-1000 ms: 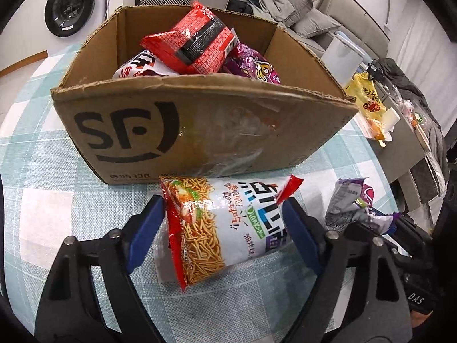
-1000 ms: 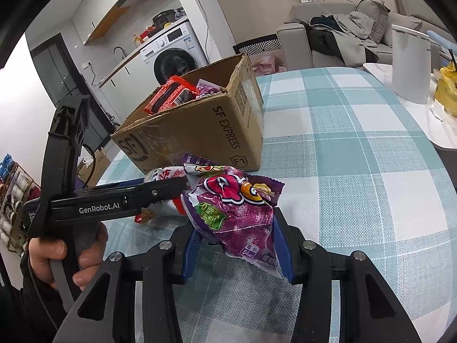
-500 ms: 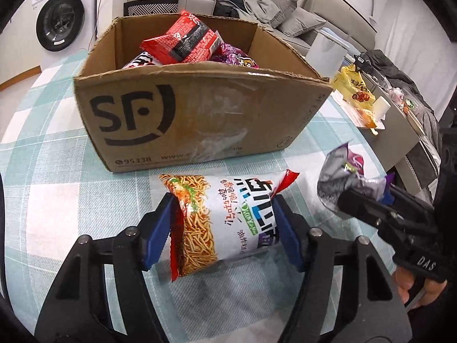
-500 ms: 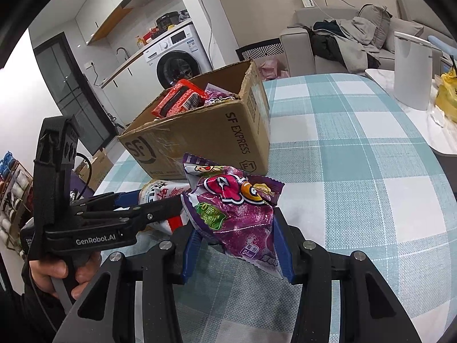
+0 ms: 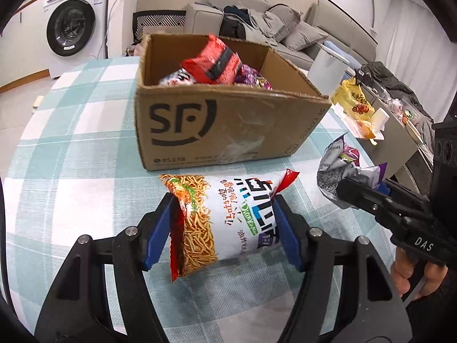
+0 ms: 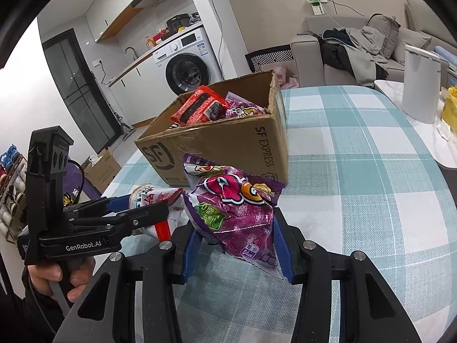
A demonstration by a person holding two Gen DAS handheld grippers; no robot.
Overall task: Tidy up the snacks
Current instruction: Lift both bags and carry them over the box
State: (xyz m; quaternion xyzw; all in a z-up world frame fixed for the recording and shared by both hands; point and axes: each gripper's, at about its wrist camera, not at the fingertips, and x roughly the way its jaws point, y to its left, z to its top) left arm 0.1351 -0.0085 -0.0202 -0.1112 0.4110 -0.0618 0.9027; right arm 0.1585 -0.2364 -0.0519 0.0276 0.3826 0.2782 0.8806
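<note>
My left gripper (image 5: 222,228) is shut on a white and orange noodle snack bag (image 5: 225,220), held above the checked tablecloth in front of the open SF cardboard box (image 5: 228,131). My right gripper (image 6: 237,243) is shut on a purple snack bag (image 6: 237,211), lifted near the box's front right corner (image 6: 274,154). The box holds a red packet (image 5: 214,63) and purple packets (image 5: 254,77). In the left wrist view the right gripper (image 5: 368,191) and its bag (image 5: 340,163) show at right. In the right wrist view the left gripper (image 6: 137,208) shows at left.
The round table has a teal checked cloth (image 6: 357,177). A white bin (image 6: 422,83) and a yellow bag (image 5: 354,100) sit on a side table to the right. A washing machine (image 5: 71,25) and a sofa (image 5: 257,23) stand behind.
Both grippers have risen and pulled back from the box with their bags. The left gripper's jaws have narrowed onto the noodle bag. The right gripper's hold is unchanged.
</note>
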